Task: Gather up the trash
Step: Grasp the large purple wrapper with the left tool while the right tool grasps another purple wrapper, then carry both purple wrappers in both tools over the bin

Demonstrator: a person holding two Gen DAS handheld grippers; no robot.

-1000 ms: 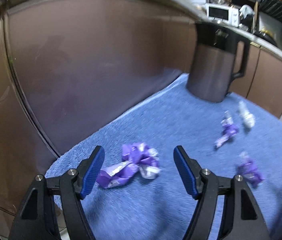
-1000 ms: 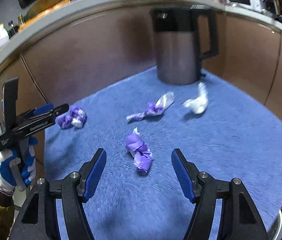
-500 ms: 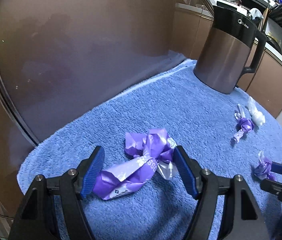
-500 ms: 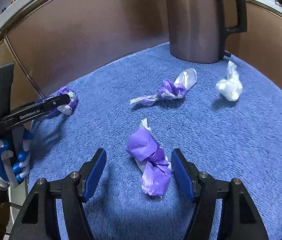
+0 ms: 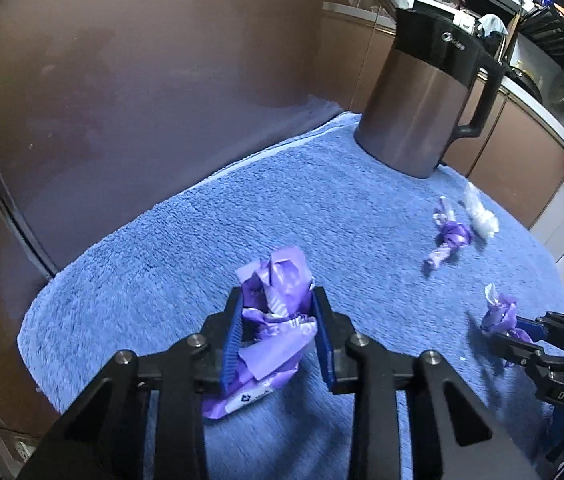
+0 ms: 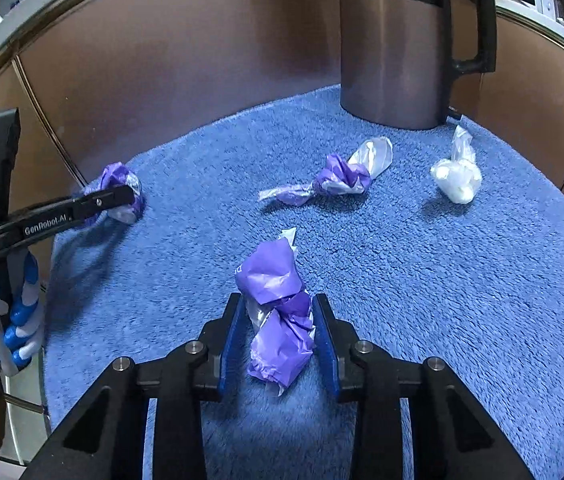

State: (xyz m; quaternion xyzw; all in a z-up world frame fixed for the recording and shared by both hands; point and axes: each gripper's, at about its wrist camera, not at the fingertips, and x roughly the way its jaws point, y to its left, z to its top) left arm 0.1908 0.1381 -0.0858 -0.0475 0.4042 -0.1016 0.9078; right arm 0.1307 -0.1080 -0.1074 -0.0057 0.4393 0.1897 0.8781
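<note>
In front of a tall steel kettle [image 6: 394, 44], on a blue towel [image 6: 442, 280] spread over the surface, lie four crumpled pieces of trash. Both grippers have just been closing, each with a wrapper between its jaws. The left gripper [image 5: 277, 336] is clamped on a crumpled purple wrapper [image 5: 273, 320] well out from the kettle, towards its left. The right gripper [image 6: 277, 332] squeezes a purple wad [image 6: 277, 312], straight out from the kettle. Between that wad and the kettle lie a twisted purple-and-silver wrapper [image 6: 334, 180] and a white wad [image 6: 456, 178], both untouched. To do this step well, each gripper should probably keep squeezing firmly and lift straight up, so that the light plastic neither slips nor snags the towel's pile.
</note>
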